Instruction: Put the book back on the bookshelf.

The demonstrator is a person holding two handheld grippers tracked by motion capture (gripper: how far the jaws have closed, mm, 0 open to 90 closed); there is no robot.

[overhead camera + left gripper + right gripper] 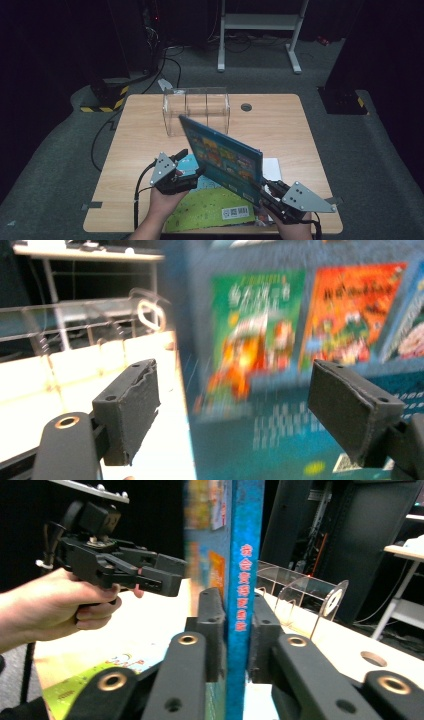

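Observation:
A blue picture book stands tilted up over the near part of the wooden table. My right gripper is shut on its lower right corner; in the right gripper view both pads press on the blue spine at my right gripper. My left gripper stands open beside the book's left edge. In the left gripper view the book's cover fills the space ahead of the wide-apart jaws of my left gripper, blurred. The left gripper also appears held in a hand.
A clear acrylic rack with dividers stands behind the book at mid-table. A green book lies flat at the near edge, with a white one beside it. A round cable hole sits at the back.

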